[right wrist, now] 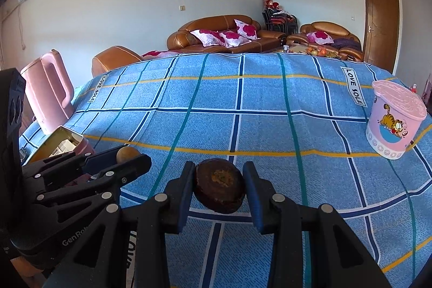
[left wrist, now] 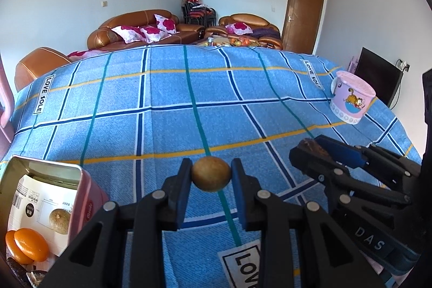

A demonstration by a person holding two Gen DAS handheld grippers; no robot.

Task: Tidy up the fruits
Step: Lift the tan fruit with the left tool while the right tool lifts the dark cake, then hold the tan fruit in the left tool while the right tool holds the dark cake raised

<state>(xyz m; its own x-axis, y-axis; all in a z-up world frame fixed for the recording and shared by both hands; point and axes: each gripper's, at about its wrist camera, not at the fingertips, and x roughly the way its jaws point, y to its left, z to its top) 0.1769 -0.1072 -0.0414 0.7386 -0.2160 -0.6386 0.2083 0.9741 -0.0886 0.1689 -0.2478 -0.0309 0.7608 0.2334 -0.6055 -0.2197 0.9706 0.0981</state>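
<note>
The left gripper (left wrist: 211, 177) squeezed a small round tan fruit (left wrist: 211, 174). The right gripper (right wrist: 219, 186) squeezed a flat dark brown fruit (right wrist: 219, 185), near the blue checked cloth's (right wrist: 270, 131) front edge.

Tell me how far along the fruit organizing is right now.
Done: two orange fruits lie in the open pink tin. In hand: the left gripper clamps a small round tan fruit; the right gripper clamps a dark brown flat fruit. Left: placing both.
</note>
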